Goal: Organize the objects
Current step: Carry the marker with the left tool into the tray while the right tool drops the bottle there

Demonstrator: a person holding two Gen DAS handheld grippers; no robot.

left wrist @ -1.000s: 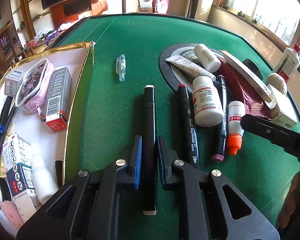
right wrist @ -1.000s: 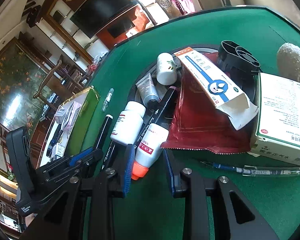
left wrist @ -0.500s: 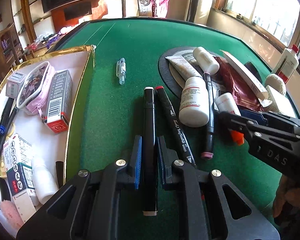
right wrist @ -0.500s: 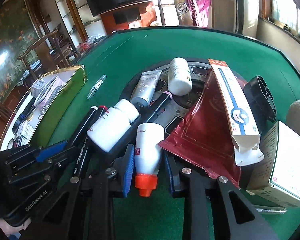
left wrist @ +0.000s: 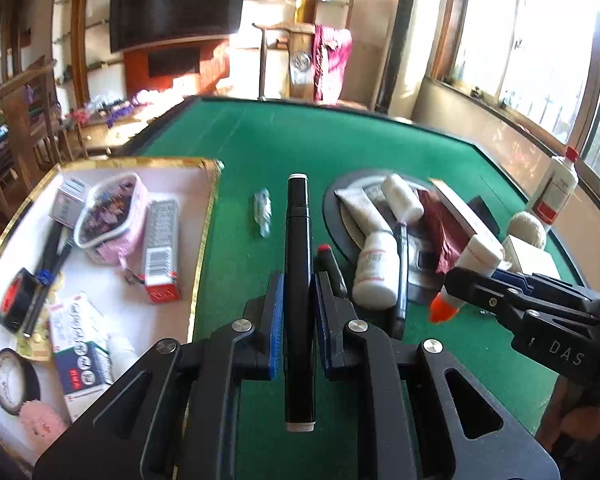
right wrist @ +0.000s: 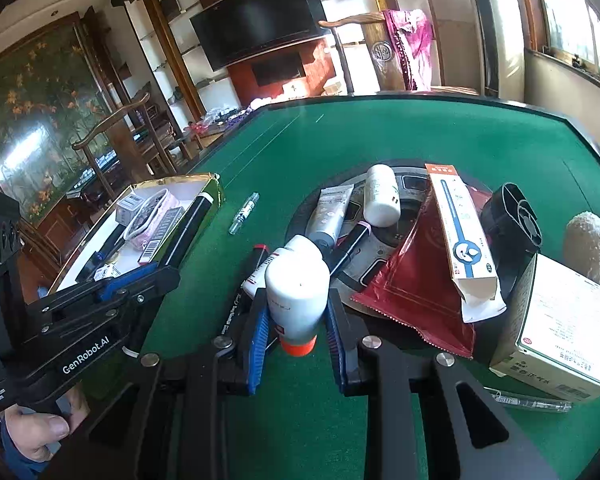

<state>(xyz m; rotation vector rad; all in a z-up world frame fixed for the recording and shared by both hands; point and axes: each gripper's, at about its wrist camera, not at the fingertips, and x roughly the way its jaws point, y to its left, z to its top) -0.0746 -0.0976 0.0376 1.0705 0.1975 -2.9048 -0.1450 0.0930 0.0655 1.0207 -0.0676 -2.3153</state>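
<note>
A marker [left wrist: 299, 264] is pinched in the left tongs [left wrist: 296, 312], a bottle [right wrist: 297, 292] in the right tongs [right wrist: 296, 330]; the tray [left wrist: 204, 232] leftward is part-filled, clutter ahead remains.

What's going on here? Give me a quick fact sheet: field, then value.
left gripper: shut on black marker, lifted off the table
right gripper: shut on white bottle, orange cap toward the camera
gold-edged box: at left, holds a pink pouch and small cartons
green table: marker, bottles, tube, red packet remain

Two close wrist views, shared table [left wrist: 340, 148]
</note>
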